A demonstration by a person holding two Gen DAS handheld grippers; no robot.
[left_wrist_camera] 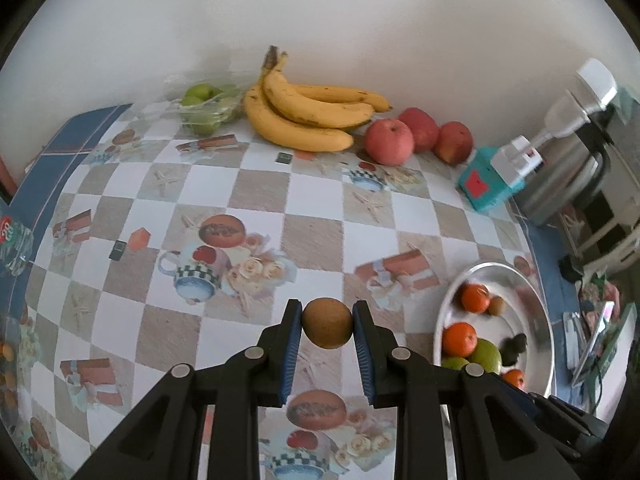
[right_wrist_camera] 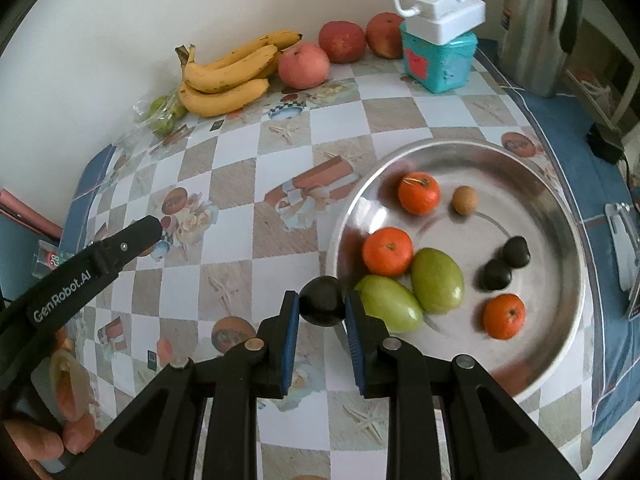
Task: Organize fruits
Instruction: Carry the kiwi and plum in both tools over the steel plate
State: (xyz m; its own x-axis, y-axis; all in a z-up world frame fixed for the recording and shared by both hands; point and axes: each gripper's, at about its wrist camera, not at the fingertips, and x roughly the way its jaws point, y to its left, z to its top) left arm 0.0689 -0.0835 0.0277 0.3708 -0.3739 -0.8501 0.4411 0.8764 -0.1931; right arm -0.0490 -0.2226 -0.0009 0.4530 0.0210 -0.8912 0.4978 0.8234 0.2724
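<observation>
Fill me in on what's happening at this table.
A person is sorting fruit with a pair of tongs in each hand. The left tongs are shut on a small brown fruit above the tablecloth. The right tongs grip a small dark fruit beside the metal bowl, which holds oranges, green fruit and other small pieces.

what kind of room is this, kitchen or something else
Probably a home kitchen or dining corner. A table under a printed checkered oilcloth stands against a plain wall, with a steel thermos jug and a white power strip at the back, and fruit such as bananas laid out.
</observation>
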